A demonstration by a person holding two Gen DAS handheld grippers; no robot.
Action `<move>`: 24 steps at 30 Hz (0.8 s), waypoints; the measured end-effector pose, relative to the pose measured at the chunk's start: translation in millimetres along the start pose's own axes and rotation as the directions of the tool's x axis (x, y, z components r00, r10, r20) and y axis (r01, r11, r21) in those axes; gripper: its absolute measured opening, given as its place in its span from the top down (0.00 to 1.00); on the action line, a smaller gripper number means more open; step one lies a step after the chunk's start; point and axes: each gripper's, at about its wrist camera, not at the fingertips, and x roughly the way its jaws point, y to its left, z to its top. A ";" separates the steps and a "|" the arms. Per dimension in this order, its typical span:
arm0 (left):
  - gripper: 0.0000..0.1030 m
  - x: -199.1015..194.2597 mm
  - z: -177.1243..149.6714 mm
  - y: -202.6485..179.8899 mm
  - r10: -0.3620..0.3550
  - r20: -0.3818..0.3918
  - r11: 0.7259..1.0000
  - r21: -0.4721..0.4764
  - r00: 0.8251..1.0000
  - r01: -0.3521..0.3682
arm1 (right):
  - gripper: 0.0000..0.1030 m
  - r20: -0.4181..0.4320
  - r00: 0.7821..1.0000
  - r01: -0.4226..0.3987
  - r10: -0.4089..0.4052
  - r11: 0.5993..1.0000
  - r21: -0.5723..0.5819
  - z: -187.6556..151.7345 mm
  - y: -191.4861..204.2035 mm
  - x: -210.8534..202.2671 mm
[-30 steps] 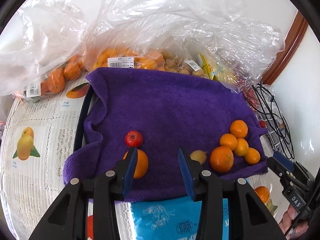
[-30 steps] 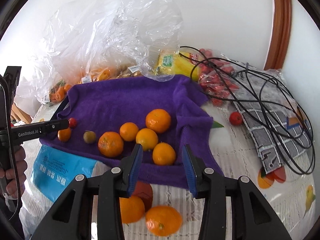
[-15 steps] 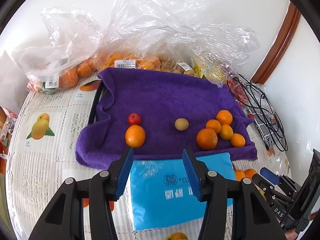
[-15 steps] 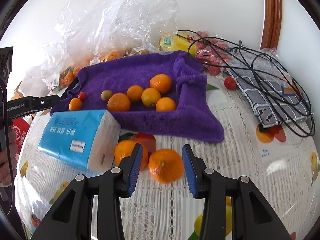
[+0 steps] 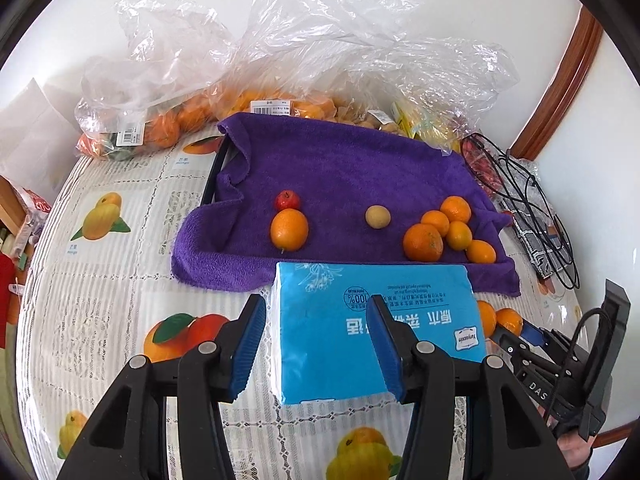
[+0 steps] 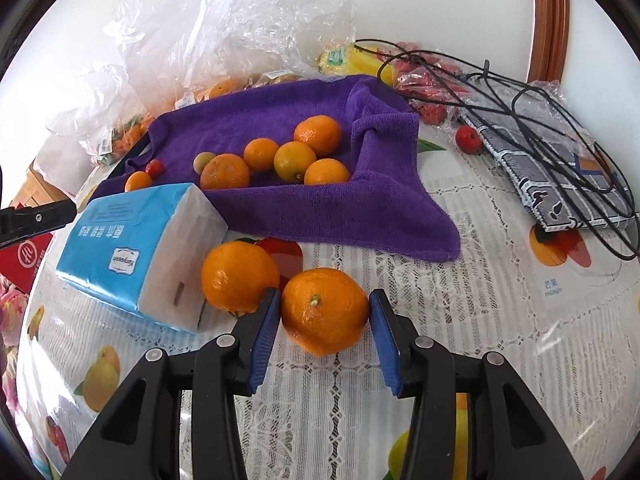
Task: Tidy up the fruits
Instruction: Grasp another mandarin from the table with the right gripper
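A purple towel (image 5: 340, 168) (image 6: 280, 120) carries a cluster of oranges (image 5: 424, 242) (image 6: 280, 156), a lone orange (image 5: 289, 229), a small red fruit (image 5: 287, 200) and a small yellow-green fruit (image 5: 377, 216). My left gripper (image 5: 314, 320) is open and holds nothing, hovering over a blue tissue pack (image 5: 432, 300) (image 6: 120, 232). My right gripper (image 6: 324, 300) straddles an orange (image 6: 324, 312) resting on the tablecloth. Its jaws are opening and the pads stand beside the fruit without squeezing it. A second orange (image 6: 236, 276) lies just left of it, against the pack.
Clear plastic bags of oranges (image 5: 160, 128) line the wall behind the towel. Black cables (image 6: 520, 92) lie over a grey patterned packet (image 6: 560, 168) at the right, with one small red fruit (image 6: 468, 139) beside it. The fruit-print tablecloth (image 6: 480, 280) lies bare at the right front.
My left gripper has drawn back from the towel and opened wider; the tissue pack now lies under it. My right gripper has dropped to the two oranges on the cloth and straddles one.
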 end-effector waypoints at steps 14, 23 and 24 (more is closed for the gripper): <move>0.52 -5.1 -10.2 -10.0 -0.053 0.002 0.998 0.021 0.999 0.053 | 0.57 0.019 1.000 0.017 -0.018 1.000 0.021 -8.6 -1.5 -10.6; 0.52 -9.6 -18.8 -58.1 -0.140 -0.004 0.982 0.132 0.990 0.139 | 0.58 0.075 0.995 0.058 -0.062 0.997 0.047 -18.4 -19.1 -49.1; 0.52 -8.8 -19.8 -67.7 -0.148 -0.006 0.978 0.149 0.989 0.147 | 0.58 0.084 0.994 0.068 -0.072 0.996 0.050 -19.6 -23.5 -54.7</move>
